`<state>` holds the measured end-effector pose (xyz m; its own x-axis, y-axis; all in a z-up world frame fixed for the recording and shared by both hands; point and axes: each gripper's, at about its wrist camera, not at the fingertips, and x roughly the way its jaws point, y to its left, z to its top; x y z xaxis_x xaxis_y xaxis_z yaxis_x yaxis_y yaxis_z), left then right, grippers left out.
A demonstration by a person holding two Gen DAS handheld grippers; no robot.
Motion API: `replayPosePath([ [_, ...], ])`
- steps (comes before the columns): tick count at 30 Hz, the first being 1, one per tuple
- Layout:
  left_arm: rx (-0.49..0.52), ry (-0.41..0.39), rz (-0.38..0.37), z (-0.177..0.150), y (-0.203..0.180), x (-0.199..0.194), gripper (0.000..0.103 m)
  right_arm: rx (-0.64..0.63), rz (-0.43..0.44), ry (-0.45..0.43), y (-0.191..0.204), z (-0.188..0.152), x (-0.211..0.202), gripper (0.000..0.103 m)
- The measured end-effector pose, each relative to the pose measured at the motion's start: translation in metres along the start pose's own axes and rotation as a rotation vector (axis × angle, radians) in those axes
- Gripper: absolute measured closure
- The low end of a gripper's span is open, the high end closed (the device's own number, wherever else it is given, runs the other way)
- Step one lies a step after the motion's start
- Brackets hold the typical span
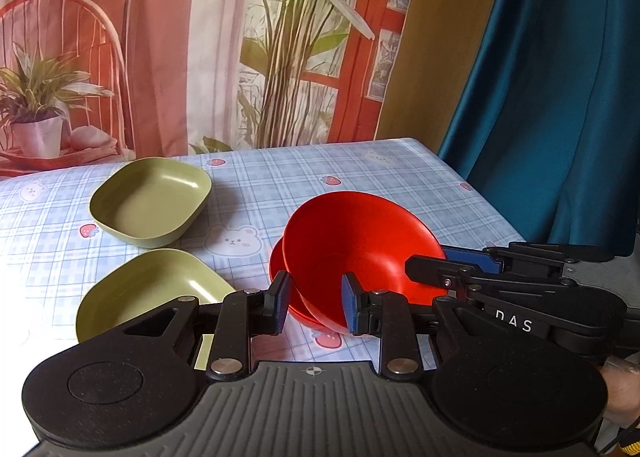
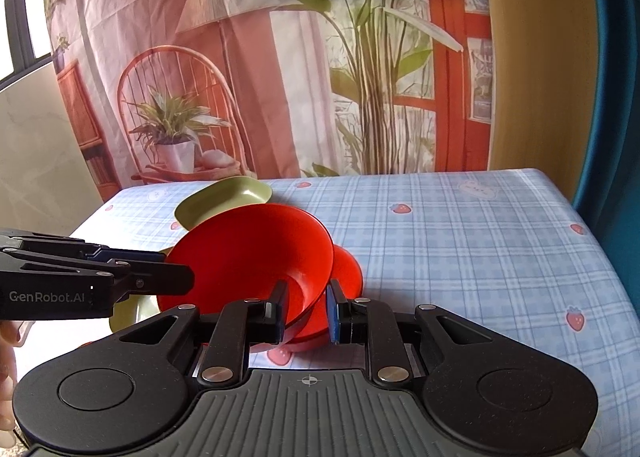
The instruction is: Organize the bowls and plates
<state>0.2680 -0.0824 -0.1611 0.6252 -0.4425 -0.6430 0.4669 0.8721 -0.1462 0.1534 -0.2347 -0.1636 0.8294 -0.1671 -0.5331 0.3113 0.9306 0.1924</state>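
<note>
Here, from the left wrist, the left hand-held gripper is closed on the near rim of a tilted red bowl that leans over a second red bowl on the checked tabletop, two green dishes lying to its left. From the right wrist, the right hand-held gripper is nearly closed, pinching the same tilted bowl's opposite rim.
</note>
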Motion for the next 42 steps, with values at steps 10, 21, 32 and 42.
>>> replayPosePath([
  [10, 0.022, 0.053, 0.037, 0.011, 0.005, 0.037, 0.074, -0.018, -0.014, 0.032, -0.012, 0.008, 0.038, 0.084],
  [21, 0.033, 0.094, 0.036, 0.009, 0.005, 0.052, 0.074, 0.000, -0.017, 0.061, -0.019, 0.000, 0.050, 0.084],
  [32, 0.035, 0.111, 0.039, 0.008, 0.004, 0.058, 0.073, -0.001, -0.022, 0.070, -0.020, -0.003, 0.056, 0.083],
  [42, 0.026, 0.077, 0.098, 0.008, 0.008, 0.048, 0.040, 0.013, -0.067, 0.065, -0.018, -0.008, 0.050, 0.049],
])
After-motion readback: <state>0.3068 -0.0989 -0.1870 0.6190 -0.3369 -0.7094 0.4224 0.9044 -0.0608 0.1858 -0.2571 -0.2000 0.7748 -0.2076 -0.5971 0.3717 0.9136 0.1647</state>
